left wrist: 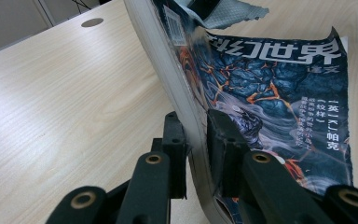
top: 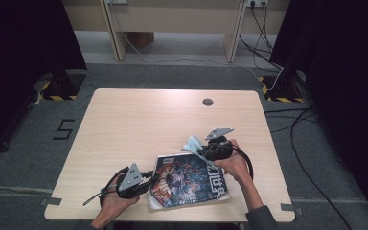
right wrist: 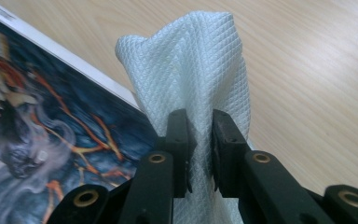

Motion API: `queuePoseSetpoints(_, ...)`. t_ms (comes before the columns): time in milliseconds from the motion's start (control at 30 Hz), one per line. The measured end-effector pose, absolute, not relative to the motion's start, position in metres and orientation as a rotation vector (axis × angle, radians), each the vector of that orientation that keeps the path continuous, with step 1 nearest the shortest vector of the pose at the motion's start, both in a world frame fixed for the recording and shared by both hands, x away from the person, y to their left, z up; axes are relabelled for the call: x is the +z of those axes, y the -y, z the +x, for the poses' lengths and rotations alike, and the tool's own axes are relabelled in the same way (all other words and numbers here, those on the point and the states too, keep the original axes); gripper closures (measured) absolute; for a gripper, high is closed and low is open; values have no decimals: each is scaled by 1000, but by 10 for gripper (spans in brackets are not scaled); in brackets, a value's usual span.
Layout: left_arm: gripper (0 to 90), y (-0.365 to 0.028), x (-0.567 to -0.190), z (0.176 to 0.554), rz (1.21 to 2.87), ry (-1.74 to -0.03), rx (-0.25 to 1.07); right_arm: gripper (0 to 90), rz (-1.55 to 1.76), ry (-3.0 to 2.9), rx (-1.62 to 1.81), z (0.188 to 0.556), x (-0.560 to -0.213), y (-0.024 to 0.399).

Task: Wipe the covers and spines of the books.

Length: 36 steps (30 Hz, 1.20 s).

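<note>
My left gripper [left wrist: 196, 135] is clamped on the near-left edge of the magazine [top: 188, 181], which lies on the table [top: 139, 120] in front of me with that edge lifted. My right gripper [right wrist: 200, 135] pinches the white cloth [right wrist: 191, 65], holding it bunched over the magazine's far right corner.

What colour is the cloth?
White, with a fine diamond weave; the cloth shows best in the right gripper view.

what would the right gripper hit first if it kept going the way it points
Probably the magazine. In the high view the right gripper, shut on a white cloth, points left and down at the magazine's top right corner, so the cloth would touch the cover first. Depth is hard to judge.
</note>
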State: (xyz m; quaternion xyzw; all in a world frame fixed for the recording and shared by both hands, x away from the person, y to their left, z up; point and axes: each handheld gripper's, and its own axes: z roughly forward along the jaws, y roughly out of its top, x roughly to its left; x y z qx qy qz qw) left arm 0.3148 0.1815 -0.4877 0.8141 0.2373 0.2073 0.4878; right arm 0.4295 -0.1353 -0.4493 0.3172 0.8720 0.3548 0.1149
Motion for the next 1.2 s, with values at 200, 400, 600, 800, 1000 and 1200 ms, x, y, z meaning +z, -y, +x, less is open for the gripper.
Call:
queuePoseSetpoints(200,777,-181,-487,315,1976,-571,503,794,991,-2544,970,436,-457,150)
queuePoseSetpoints(400,777,-181,-486,314,1973,-566,507,795,1028,-2520,911,442,-465,163)
queuePoseSetpoints(600,777,-181,-486,314,1976,-567,504,795,1091,-2488,836,448,-475,176)
queuePoseSetpoints(800,777,-181,-485,313,1974,-562,508,795,1089,-2483,784,448,-476,179)
queuePoseSetpoints(1000,777,-181,-485,313,1974,-560,512,795,1097,-2473,749,450,-480,181)
queuePoseSetpoints(1200,776,-181,-486,314,1973,-565,503,797,1079,-2484,792,448,-477,180)
